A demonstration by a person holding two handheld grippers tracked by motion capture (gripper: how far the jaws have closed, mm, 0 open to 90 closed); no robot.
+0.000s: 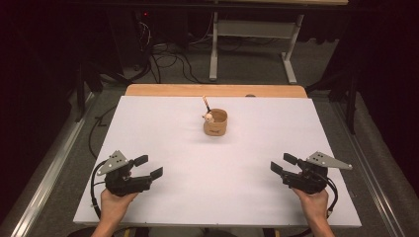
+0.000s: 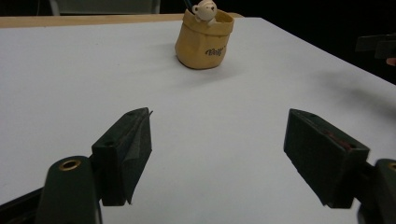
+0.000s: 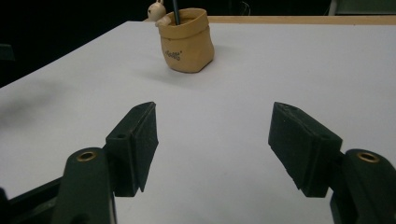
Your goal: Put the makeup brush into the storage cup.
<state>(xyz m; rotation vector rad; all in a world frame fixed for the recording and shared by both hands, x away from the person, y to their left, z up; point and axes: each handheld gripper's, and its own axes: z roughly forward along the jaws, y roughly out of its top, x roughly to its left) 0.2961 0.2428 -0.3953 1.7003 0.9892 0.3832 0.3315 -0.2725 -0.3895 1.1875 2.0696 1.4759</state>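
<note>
Both hand-held grippers wait spread wide at the near edge of the desk; nothing is held.

The left hand-held gripper (image 1: 143, 168) and right hand-held gripper (image 1: 282, 164) rest low over the white desk (image 1: 163, 128), jaws apart and empty, both aimed inward. Well ahead, near the desk's far middle, stands a tan pouch-shaped holder (image 1: 215, 123), upright, with a small animal figure (image 2: 204, 9) and a thin stick (image 1: 205, 102) poking out. By my judgement, the reach and grasp remain undone.

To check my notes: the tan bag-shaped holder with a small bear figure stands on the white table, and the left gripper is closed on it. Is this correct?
Not quite. The left gripper is open and apart from the tan bag-shaped holder on the white table; the high view shows this.
</note>
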